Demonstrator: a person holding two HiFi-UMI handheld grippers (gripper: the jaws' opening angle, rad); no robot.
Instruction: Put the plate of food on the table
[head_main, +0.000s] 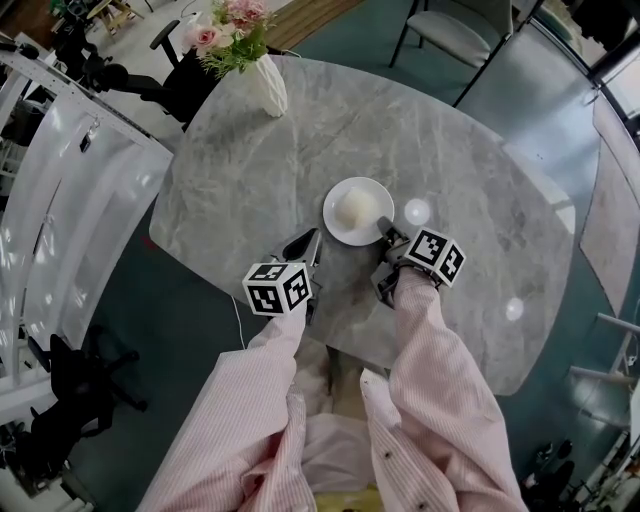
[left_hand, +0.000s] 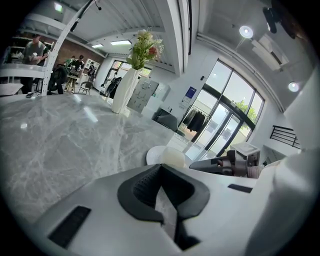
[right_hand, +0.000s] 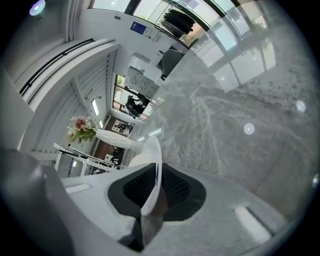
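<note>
At the bottom of the head view 2 striped sleeves (head_main: 430, 370) reach up toward the middle of the frame, each ending in a gripper topped by a marker cube (head_main: 277, 287). The left gripper (head_main: 308, 245), just left of centre, has its jaws brought together with nothing between them, and its tips point at the near side of the plate (head_main: 340, 225) without touching it. The right gripper (head_main: 390, 232), just right of centre, is clamped on the plate's lower right rim; in its own view the thin white edge sits pinched between the dark pads (right_hand: 172, 187). The plate lies flat at the centre of the frame over the grey marble table (head_main: 300, 150), with 1 pale round bun (head_main: 357, 208) on it. I cannot tell whether its base is touching the stone or hanging just above it. Since only 1 edge is held, I judge the main risk to be tipping. If the plate is not fully down when the jaws let go, the far side could drop and the bun could roll off, and pulling away sideways could drag the plate. At the upper left stands a white vase (head_main: 268, 85) of flowers (head_main: 230, 30), well apart, and a chair (head_main: 450, 30) is at the top right. No brand or readable writing shows: the cubes carry only black and white square patterns, and a blue wall sign in the gripper views is too small to read.
</note>
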